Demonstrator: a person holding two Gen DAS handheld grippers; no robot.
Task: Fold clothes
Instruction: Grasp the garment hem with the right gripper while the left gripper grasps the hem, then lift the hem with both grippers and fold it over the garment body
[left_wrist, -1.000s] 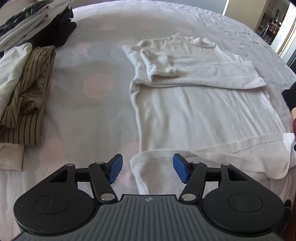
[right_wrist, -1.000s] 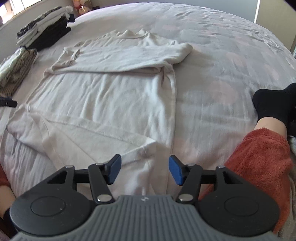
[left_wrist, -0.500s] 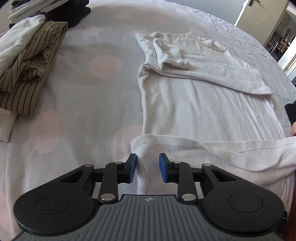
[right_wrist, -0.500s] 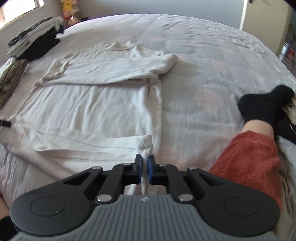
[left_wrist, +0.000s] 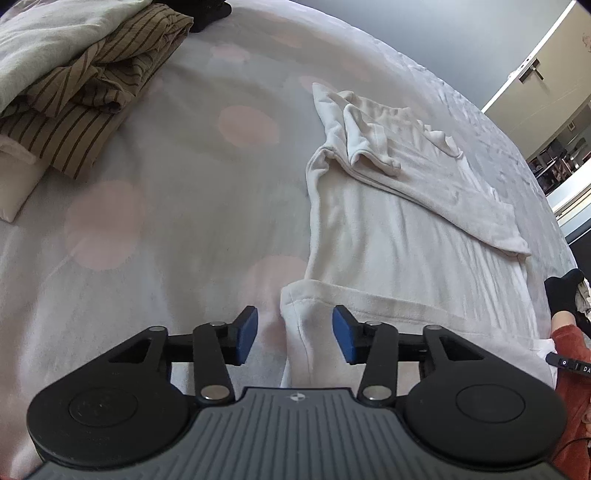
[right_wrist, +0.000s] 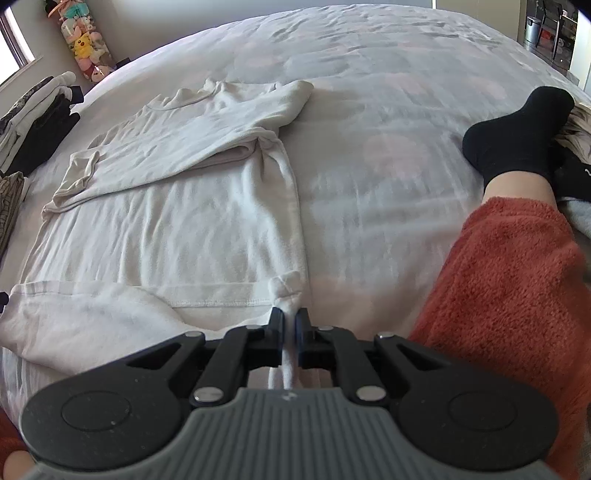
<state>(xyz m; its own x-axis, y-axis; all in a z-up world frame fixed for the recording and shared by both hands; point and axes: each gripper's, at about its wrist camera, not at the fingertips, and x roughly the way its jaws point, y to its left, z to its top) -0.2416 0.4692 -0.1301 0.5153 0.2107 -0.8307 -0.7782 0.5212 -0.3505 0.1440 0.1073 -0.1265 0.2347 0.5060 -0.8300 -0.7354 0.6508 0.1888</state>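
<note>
A white long-sleeved shirt (right_wrist: 177, 221) lies flat on the bed (right_wrist: 388, 122), sleeves folded across its chest, hem nearest the cameras. The right gripper (right_wrist: 290, 325) is pinched tight on the shirt's right hem corner. The left gripper (left_wrist: 294, 334) has just been opening; its pads stand apart astride the shirt's left hem corner, not pressing it.

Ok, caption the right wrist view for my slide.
Right gripper shut on the hem corner of a white shirt spread on the bed.
</note>
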